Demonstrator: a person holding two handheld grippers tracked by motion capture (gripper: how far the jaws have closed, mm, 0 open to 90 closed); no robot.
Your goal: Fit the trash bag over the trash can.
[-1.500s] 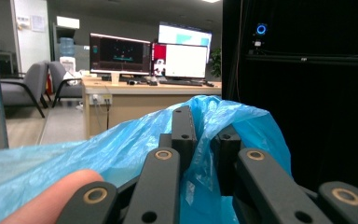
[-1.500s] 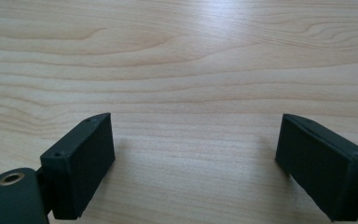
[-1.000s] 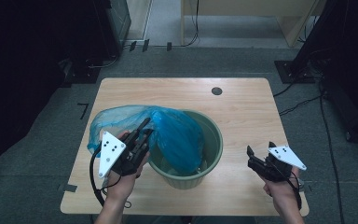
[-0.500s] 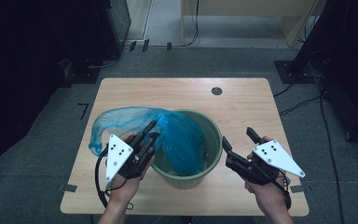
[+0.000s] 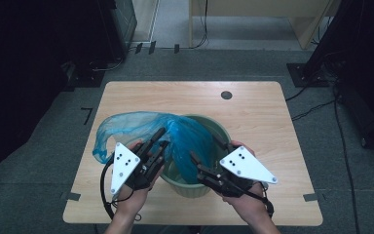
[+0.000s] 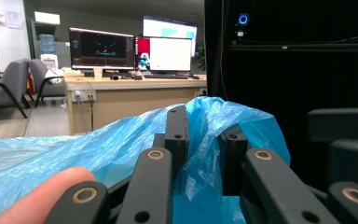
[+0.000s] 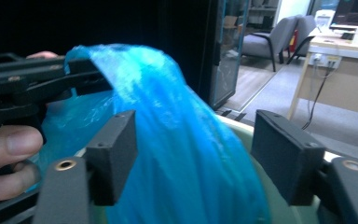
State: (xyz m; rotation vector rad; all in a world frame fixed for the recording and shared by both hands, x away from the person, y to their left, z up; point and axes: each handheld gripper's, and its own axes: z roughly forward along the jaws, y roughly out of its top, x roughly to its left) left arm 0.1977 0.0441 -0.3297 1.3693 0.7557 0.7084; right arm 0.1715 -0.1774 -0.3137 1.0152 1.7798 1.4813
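- Blue plastic bag (image 5: pixel 175 139), draped over the green bin (image 5: pixel 222 132): thin, limp, slippery; best gripped at its bunched rim.
- Left gripper (image 6: pixel 204 154) was clamped on a bag fold.
- Right gripper (image 7: pixel 193 140) had been narrowing, jaws apart around the bag.

A wooden table (image 5: pixel 253 122) is standing on a grey carpeted floor (image 5: pixel 39 161). A green bin (image 5: pixel 222 130) is sitting on the near middle of the top. A blue bag (image 5: pixel 126 127) is spilling out of the bin toward the left, with its loose end lying on the wood. A small dark round hole (image 5: pixel 226 95) is showing near the far edge. Bits of tape (image 5: pixel 309 197) are sticking at the near corners.
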